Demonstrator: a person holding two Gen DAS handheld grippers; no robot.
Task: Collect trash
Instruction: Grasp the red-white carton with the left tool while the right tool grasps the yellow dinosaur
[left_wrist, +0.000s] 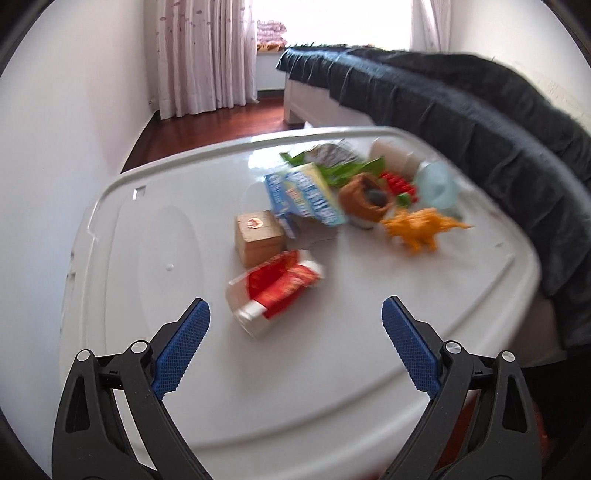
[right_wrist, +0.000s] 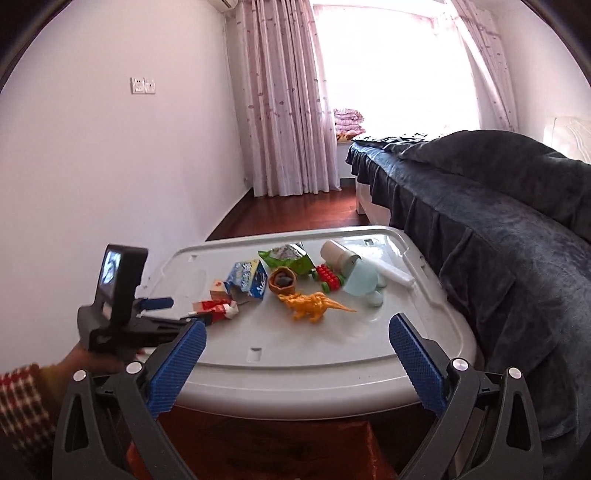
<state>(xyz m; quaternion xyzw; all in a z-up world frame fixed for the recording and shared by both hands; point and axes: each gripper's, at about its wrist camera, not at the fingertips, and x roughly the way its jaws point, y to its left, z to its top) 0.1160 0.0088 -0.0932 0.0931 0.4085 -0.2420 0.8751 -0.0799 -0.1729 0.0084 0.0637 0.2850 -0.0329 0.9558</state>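
A crushed red and white carton (left_wrist: 275, 291) lies on the grey bin lid (left_wrist: 147, 240), just ahead of my open, empty left gripper (left_wrist: 295, 321). Behind it are a small brown box (left_wrist: 258, 238), a blue and yellow carton (left_wrist: 303, 195) and a green wrapper (left_wrist: 332, 162). In the right wrist view my right gripper (right_wrist: 297, 338) is open and empty above the lid's near edge (right_wrist: 314, 369). The red carton (right_wrist: 216, 310), blue carton (right_wrist: 247, 282) and green wrapper (right_wrist: 288, 258) lie beyond it. The left gripper (right_wrist: 155, 312) shows at the lid's left side, close to the red carton.
Toys lie among the trash: an orange dinosaur (right_wrist: 314, 304), a brown cup (right_wrist: 282, 282), a red and green brick toy (right_wrist: 328, 277), a pale blue plush (right_wrist: 362, 282) and a paper cup (right_wrist: 338, 254). A bed with a dark blue cover (right_wrist: 498, 206) runs along the right. A white wall (right_wrist: 110, 166) is left.
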